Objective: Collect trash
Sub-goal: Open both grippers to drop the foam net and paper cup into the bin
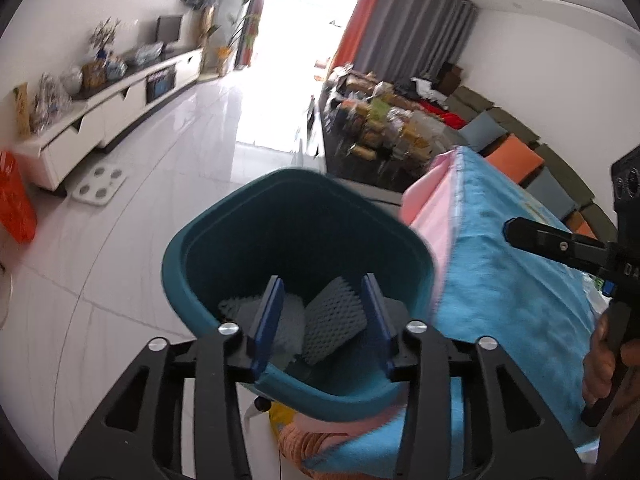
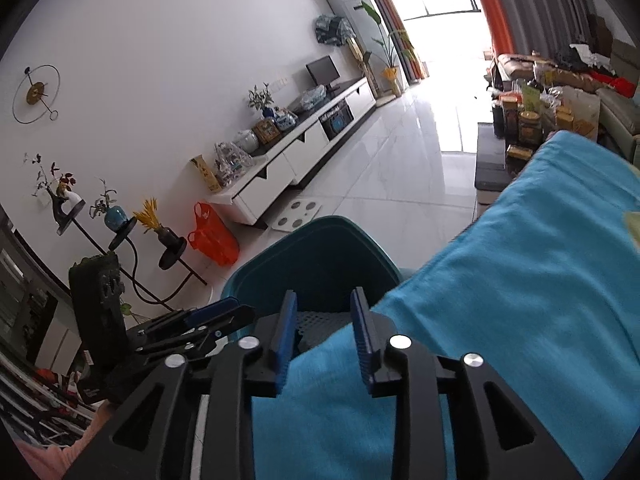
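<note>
A teal trash bin [image 1: 224, 248] stands on the floor beside the table edge; it also shows in the right wrist view [image 2: 320, 248]. Grey foam-net wrappers [image 1: 332, 320] lie inside it. My left gripper [image 1: 324, 320] hangs open over the bin's mouth, with nothing between its blue fingers. My right gripper [image 2: 324, 328] is open and empty above the blue cloth [image 2: 520, 280], pointing toward the bin. The right gripper's body also shows at the right of the left wrist view [image 1: 560, 248]. The left gripper shows at the left of the right wrist view [image 2: 200, 324].
The table is covered with a blue cloth [image 1: 512, 264] over a pink one [image 1: 432, 216]. A white TV cabinet [image 2: 304, 152] runs along the far wall. An orange plastic bag [image 2: 212, 236] and a white scale [image 2: 296, 216] sit on the tiled floor. A cluttered coffee table [image 1: 380, 128] and sofa lie beyond.
</note>
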